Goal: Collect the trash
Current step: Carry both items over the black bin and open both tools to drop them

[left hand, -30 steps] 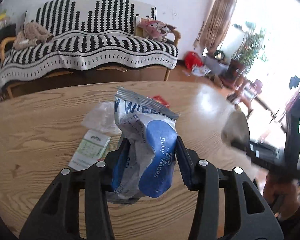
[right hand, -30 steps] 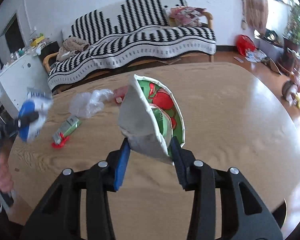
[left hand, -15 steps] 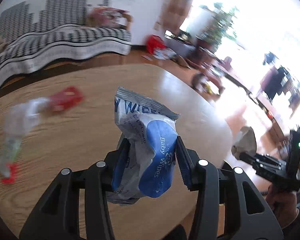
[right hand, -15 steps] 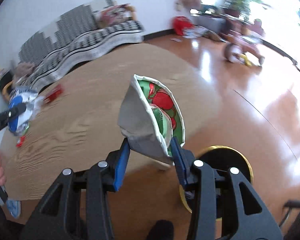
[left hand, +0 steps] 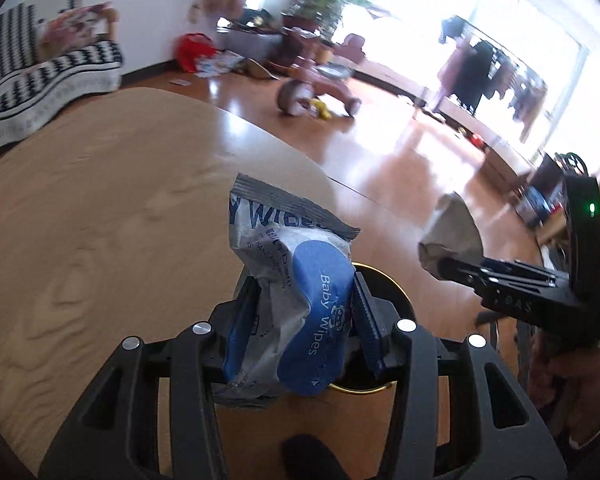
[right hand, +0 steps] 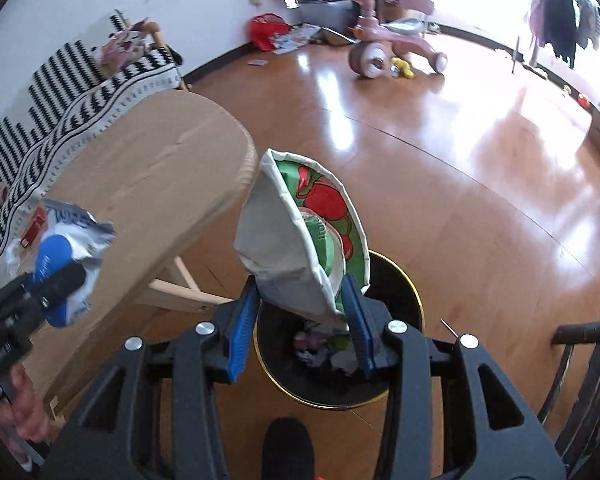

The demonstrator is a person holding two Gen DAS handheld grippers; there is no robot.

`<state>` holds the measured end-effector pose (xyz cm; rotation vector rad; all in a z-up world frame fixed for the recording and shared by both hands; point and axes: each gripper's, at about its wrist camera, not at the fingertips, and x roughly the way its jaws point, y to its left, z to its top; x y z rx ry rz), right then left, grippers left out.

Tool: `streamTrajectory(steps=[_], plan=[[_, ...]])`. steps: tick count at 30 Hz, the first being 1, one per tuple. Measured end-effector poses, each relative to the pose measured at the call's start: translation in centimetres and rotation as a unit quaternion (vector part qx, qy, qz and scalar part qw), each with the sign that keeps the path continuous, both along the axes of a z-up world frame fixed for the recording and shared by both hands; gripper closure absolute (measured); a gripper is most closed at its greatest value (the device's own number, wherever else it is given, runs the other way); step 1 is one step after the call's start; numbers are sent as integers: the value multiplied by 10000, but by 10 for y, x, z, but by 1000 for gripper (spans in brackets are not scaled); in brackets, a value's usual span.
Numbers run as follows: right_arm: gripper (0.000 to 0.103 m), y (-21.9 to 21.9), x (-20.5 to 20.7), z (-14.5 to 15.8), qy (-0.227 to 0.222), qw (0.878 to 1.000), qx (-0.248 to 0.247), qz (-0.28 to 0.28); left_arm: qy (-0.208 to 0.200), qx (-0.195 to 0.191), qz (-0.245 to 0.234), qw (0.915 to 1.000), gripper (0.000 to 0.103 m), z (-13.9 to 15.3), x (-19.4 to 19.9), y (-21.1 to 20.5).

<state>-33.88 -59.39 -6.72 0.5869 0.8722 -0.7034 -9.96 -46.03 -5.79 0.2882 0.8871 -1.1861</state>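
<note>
Swung off the surface (right hand: 148, 176) toward the black bin (right hand: 404, 292), lower centre. Right gripper (right hand: 300, 320) jaws clamp a crushed paper bowl (right hand: 296, 236) above it; left gripper (left hand: 300, 320) jaws clamp the baby-wipes pack (left hand: 300, 280).

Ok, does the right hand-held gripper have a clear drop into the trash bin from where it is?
Probably yes. The right hand-held gripper, shut on the folded paper bowl, hangs over the open trash bin; nothing shows between bowl and opening. The left hand-held gripper, holding the baby wipes pack, sits off to the side.
</note>
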Motion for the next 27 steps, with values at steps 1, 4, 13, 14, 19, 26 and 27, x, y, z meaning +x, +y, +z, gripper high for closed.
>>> streamTrajectory(steps=[1,4,13,14,19,26,27], plan=[[61,-3,-4,-2,21,10000,43,-41,4,25,-66,10000,57,-5,-5,-6],[61,-15,-7,-7,22,9998,118,-172,-19,155,-330,9993,57,-22,-24,-24],[61,-27,-6,-19,83,9990,416,-162,240,479,-602,9967,57,-70,-42,-57],[61,-26,-5,-19,87,9990,408,-153,234,508,-623,9965,57,-72,-42,-60],[60,-28,-5,-19,96,9989,425,-180,351,524,-666,9958,57,-79,-44,-71],[61,-30,-6,-20,117,9988,428,-224,415,571,-702,9950,57,-90,-41,-82],[61,-30,-5,-20,121,9987,429,-230,426,583,-718,9948,57,-92,-42,-84]])
